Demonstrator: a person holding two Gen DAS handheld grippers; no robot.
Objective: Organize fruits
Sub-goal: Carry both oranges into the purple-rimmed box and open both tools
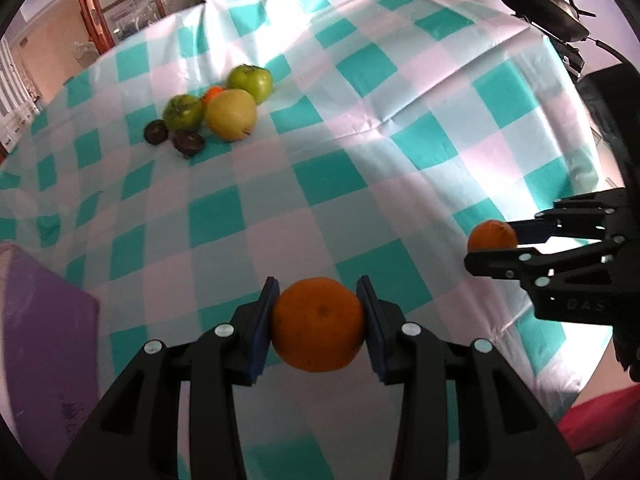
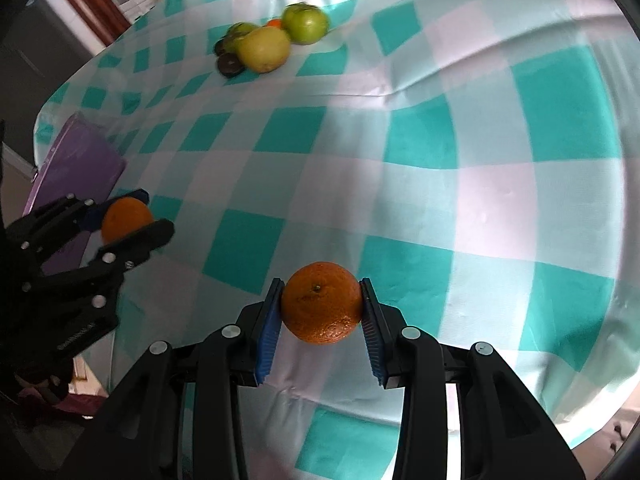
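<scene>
**Two oranges held above the checked cloth**

Left gripper [image 1: 319,324] clamps one orange [image 1: 319,325] between its blue pads; right gripper [image 2: 321,304] likewise clamps a second orange [image 2: 321,302], stem end visible. The fruit pile [image 1: 216,110] lies well apart on the tablecloth [image 1: 360,184]. Only the left wrist view shows the pan [image 1: 540,0]; both show the purple box [image 2: 76,172].
</scene>
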